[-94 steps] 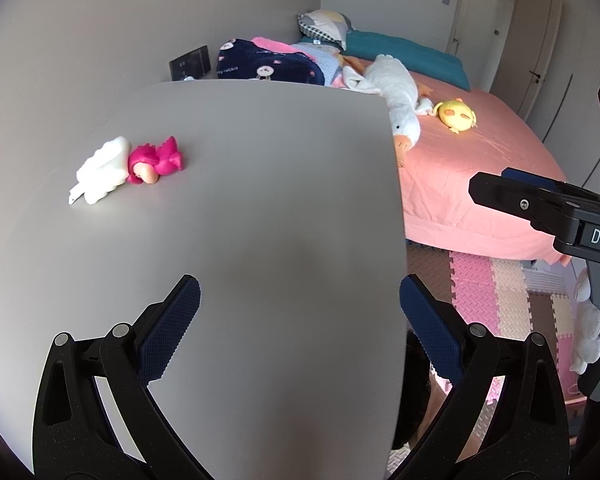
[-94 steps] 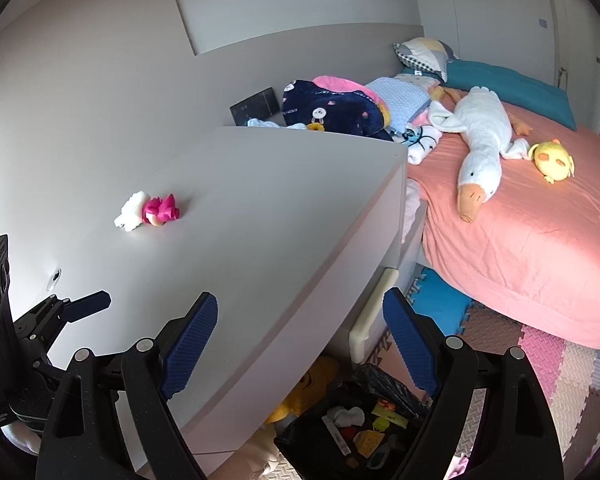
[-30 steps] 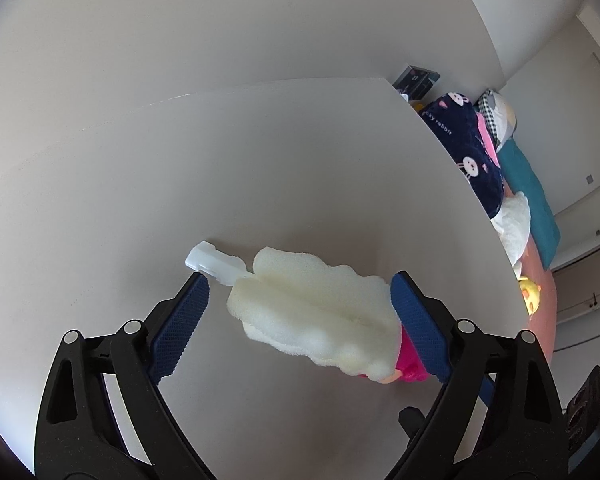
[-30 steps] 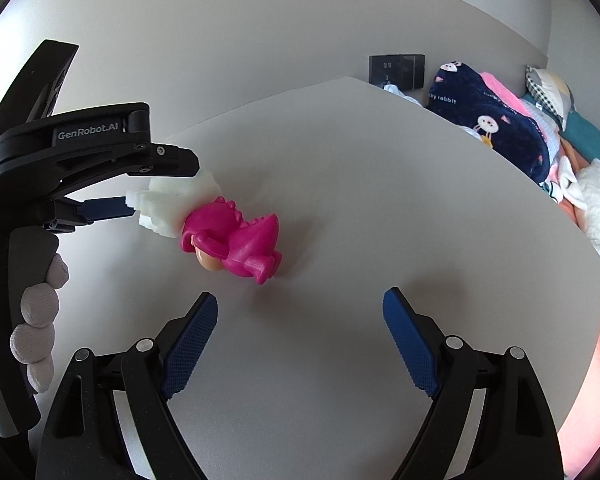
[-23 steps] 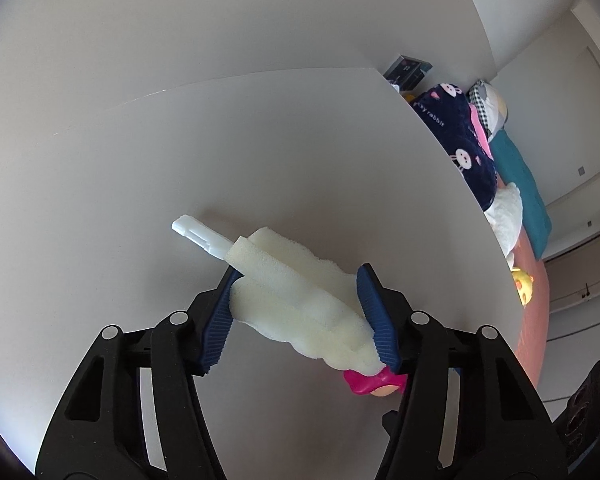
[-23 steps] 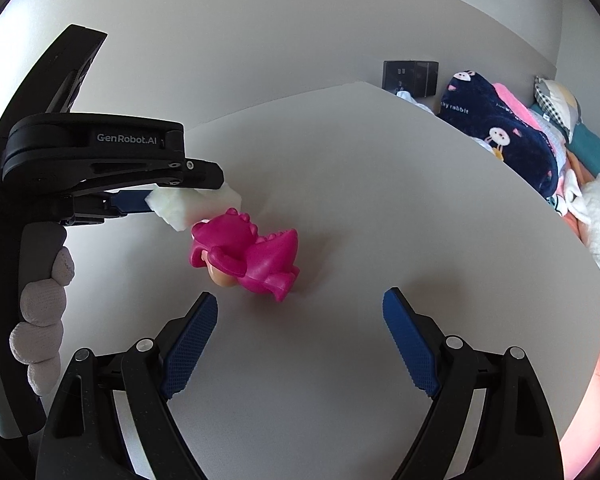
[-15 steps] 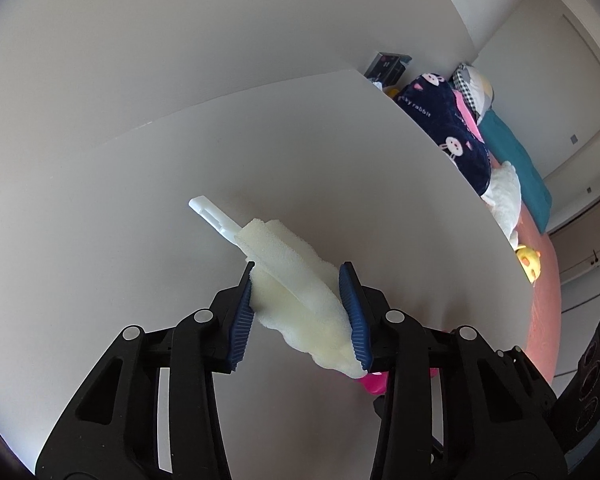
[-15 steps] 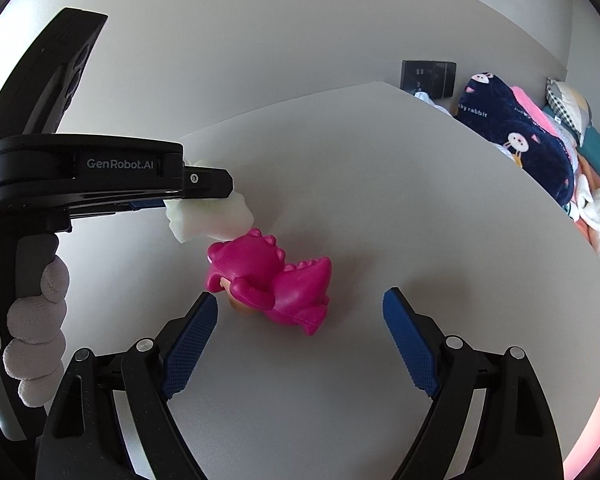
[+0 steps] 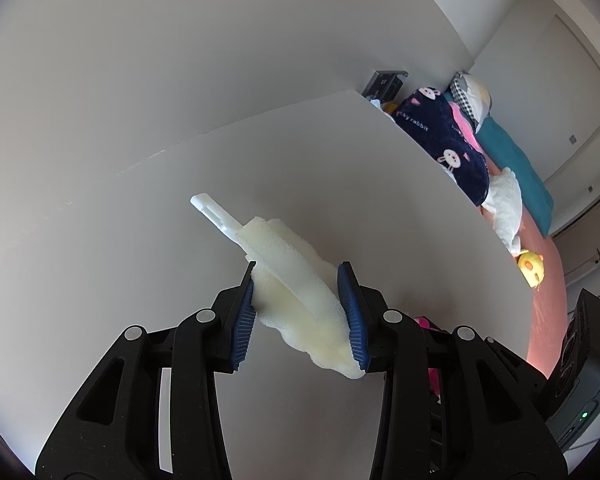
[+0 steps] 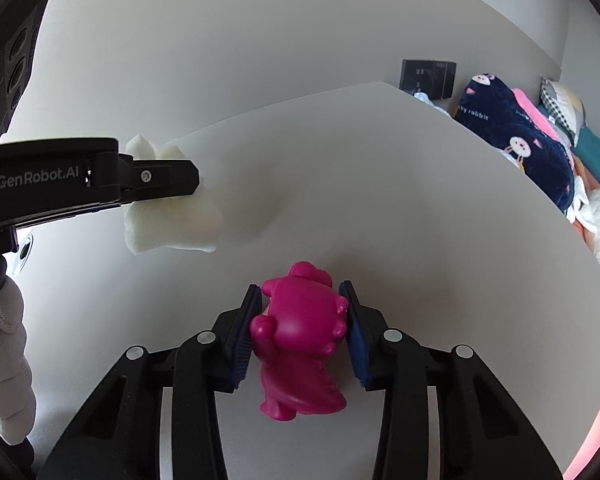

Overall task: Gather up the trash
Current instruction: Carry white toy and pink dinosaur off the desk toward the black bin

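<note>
My left gripper [image 9: 298,310] is shut on a white foam sponge [image 9: 296,276] with a white plastic stub at its far end, and holds it above the grey desk top [image 9: 340,168]. In the right wrist view the sponge [image 10: 172,224] hangs from the left gripper at the left. My right gripper [image 10: 302,334] is shut on a magenta toy dinosaur [image 10: 300,340], squeezed between both blue pads over the desk [image 10: 420,220]. A bit of the pink toy [image 9: 422,322] shows behind the left gripper.
The desk meets a grey wall [image 9: 180,60] at the back. To the right lies a bed with a pink sheet [image 9: 548,280], a navy rabbit blanket [image 10: 516,140], a teal pillow [image 9: 516,168] and a yellow plush [image 9: 531,267]. A dark wall panel [image 10: 428,74] sits behind the desk.
My left gripper closed on the sponge and lifted it off the desk. My right gripper moved forward over the pink dinosaur and closed on it.
</note>
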Demonstrator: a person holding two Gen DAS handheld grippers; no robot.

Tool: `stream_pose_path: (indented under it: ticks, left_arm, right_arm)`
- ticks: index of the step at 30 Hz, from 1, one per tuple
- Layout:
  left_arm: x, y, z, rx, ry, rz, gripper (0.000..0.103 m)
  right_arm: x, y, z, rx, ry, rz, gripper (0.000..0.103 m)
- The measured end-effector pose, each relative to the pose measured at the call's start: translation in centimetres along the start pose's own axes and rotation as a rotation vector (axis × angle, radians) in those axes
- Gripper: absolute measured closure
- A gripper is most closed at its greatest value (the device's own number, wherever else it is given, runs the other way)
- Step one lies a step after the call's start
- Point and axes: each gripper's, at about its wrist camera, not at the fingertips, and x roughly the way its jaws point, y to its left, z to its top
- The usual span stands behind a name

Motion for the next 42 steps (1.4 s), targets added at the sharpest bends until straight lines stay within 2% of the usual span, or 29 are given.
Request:
stream_pose_path:
  ticks: [10,20,42]
  left_arm:
    - [-0.2,-1.0,-0.3,0.025,0.005,-0.01,0.064]
    - [-2.9,-2.8,-1.6,0.052,-0.01,-0.026,0.064]
    - [-7.4,-9.8,-7.8,0.17,-0.008,-0.092,0.064]
  right_arm:
    - [-2.0,-0.9,-0.3,0.011,-0.014,-0.007,0.061]
    - [-6.1,-1.5,-1.5,0.023,-0.048,-0.013,0.061]
    - [-15.5,-4.0,-7.6,0.084,-0.12,-0.066,0.061]
